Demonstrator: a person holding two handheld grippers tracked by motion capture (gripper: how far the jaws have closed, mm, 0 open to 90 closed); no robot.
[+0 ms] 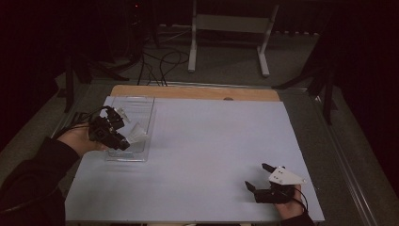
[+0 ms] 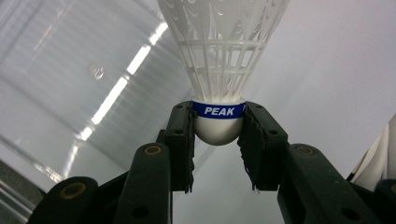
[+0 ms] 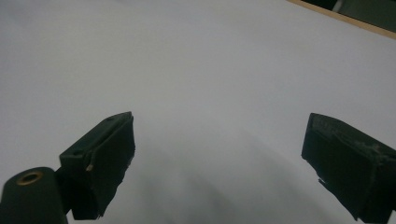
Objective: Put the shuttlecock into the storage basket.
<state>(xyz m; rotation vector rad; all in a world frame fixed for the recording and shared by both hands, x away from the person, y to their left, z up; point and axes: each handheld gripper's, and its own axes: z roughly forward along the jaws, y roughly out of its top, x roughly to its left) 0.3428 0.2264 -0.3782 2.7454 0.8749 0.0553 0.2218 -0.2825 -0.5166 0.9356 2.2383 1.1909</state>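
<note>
- The left tongs (image 2: 218,123) grip a white shuttlecock (image 2: 222,60) by its rounded cork base, one black jaw pressed on each side of the base just at the blue band that reads "PEAK".
- The shuttlecock's white mesh skirt flares away from the jaws, up and out of the left gripper view.
- In the high view the left tongs (image 1: 123,133) hold the shuttlecock (image 1: 137,132) over a clear plastic tray (image 1: 141,104) that lies on the far left part of the desk (image 1: 211,141); whether the skirt touches the tray I cannot tell.
- The right tongs (image 1: 259,176) sit low at the near right of the desk, well apart from the tray, with their jaws spread wide and nothing between them.
- In the right gripper view the two dark pads (image 3: 109,154) frame bare pale desk surface (image 3: 210,84).
</note>
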